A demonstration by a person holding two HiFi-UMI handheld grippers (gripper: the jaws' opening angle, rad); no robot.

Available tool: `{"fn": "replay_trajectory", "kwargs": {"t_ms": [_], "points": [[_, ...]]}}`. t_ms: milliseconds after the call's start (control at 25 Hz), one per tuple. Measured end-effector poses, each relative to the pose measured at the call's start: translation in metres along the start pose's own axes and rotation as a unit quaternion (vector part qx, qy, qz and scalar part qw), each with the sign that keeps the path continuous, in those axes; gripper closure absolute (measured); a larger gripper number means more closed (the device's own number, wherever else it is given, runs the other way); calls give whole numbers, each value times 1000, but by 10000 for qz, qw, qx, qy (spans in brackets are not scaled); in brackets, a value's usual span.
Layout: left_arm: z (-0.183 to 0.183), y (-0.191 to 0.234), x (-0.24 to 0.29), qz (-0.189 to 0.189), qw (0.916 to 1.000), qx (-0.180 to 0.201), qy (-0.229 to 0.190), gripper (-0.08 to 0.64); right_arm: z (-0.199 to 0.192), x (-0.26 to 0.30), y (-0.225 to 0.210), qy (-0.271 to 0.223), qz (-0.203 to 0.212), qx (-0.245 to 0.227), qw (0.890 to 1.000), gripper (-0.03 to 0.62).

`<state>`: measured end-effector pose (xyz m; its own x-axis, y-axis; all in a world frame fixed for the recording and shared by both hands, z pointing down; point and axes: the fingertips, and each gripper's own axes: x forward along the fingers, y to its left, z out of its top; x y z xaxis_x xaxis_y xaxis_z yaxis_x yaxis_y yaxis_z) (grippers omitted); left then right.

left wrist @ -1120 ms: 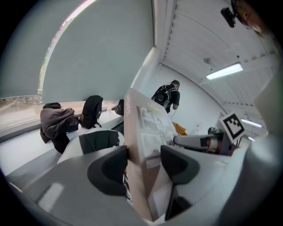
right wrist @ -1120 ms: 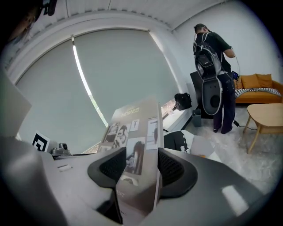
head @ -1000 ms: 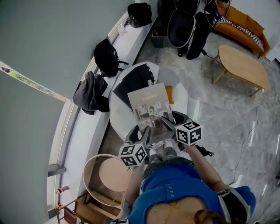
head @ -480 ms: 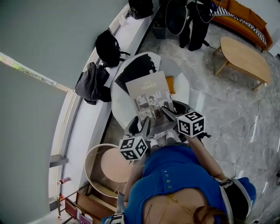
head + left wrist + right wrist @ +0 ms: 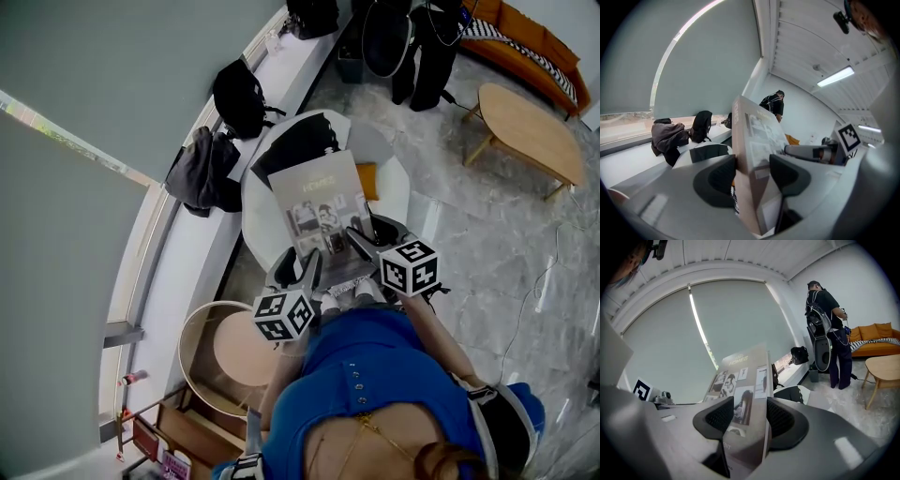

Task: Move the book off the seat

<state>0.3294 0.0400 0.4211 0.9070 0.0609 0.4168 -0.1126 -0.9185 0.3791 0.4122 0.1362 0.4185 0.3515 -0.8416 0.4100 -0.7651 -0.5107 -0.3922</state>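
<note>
Book (image 5: 317,208) — in left claw (image 5: 313,272), right claw (image 5: 355,244)

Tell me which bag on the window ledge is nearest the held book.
The grey-brown one, slumped beside the white table; the black backpack and the far black bag sit farther along the ledge from the book.

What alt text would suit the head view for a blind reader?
From above: a person in a blue top grips a book by its near edge with the left gripper and right gripper, over a white round surface.
</note>
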Motion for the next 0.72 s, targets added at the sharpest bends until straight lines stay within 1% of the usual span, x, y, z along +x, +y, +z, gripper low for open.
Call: {"fn": "replay_trajectory", "kwargs": {"t_ms": [360,720], "points": [[0,-2,-1,-9,9999,-117,-38,337,1,-2,0,-5,-19,16,10000,371],[0,-2,-3,10,9999,-93,-39,337,1,-3,0,12,17,28,10000,373]]}}
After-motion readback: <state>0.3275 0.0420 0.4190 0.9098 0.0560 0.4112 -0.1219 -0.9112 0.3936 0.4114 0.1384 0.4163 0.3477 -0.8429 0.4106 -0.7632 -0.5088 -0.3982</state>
